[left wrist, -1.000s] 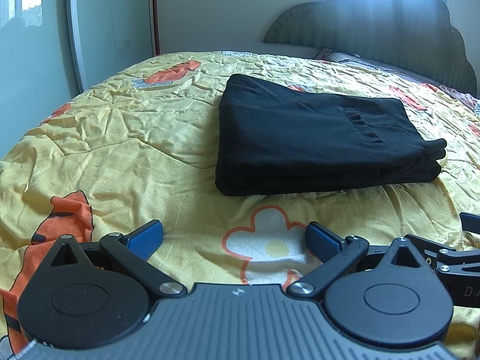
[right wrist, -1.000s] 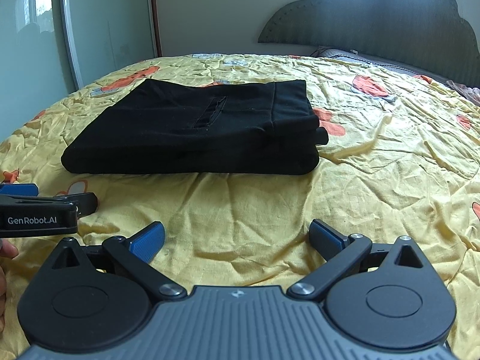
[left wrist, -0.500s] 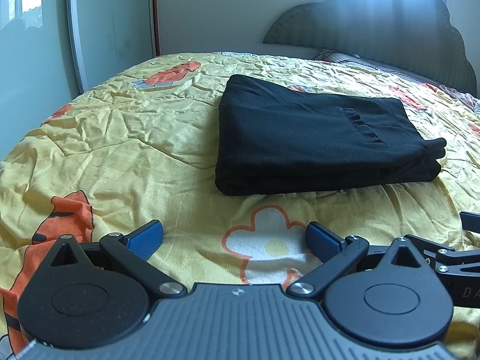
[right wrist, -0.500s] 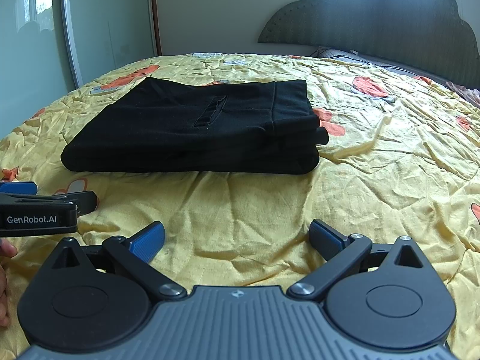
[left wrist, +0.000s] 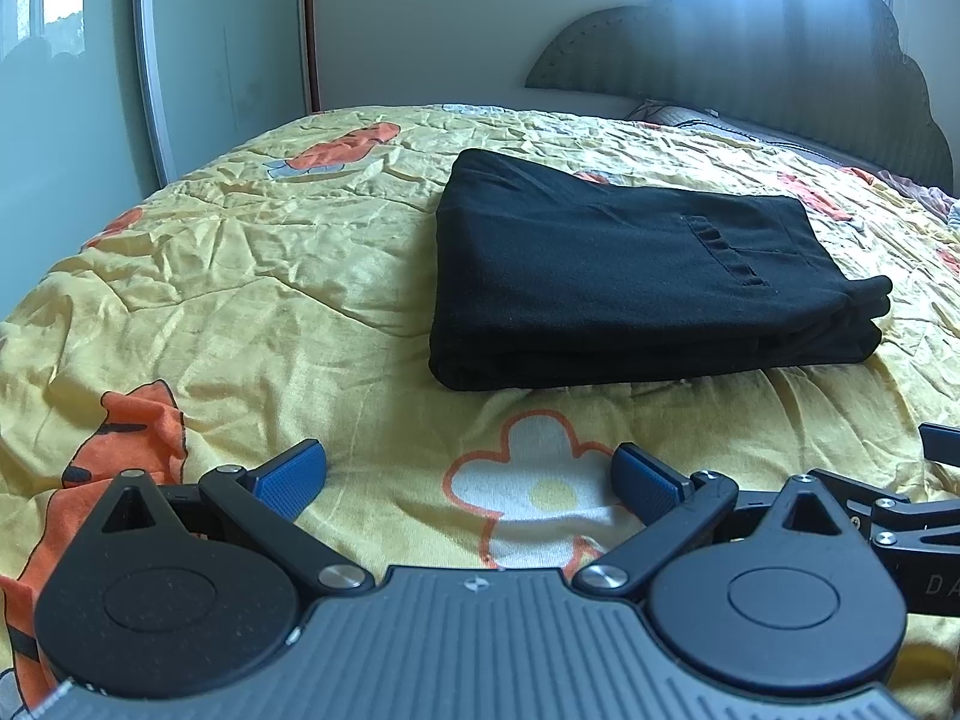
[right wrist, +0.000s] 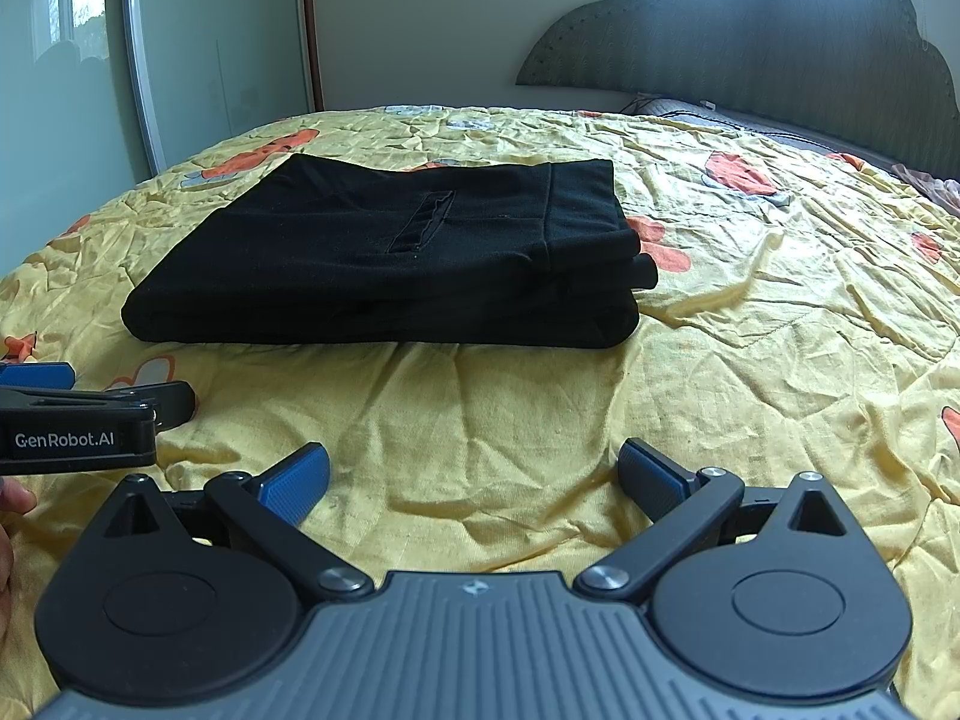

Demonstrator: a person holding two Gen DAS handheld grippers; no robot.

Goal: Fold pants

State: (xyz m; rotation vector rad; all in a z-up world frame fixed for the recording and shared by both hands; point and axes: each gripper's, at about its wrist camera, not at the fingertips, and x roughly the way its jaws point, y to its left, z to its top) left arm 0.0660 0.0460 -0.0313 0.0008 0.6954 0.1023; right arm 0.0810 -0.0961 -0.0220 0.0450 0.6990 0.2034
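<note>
Black pants lie folded into a flat stacked rectangle on the yellow bedspread, with a pocket slit on the top layer. In the right wrist view the same pants sit ahead and slightly left. My left gripper rests low over the bedspread, short of the pants, open with nothing between its blue pads. My right gripper is also open and empty, a little back from the pants' near edge. Both grippers lie side by side; each shows at the edge of the other's view.
The bedspread is wrinkled, with orange and white cartoon prints. A dark padded headboard stands at the far right, a mirrored wardrobe door at the left. A person's fingers show at the left edge.
</note>
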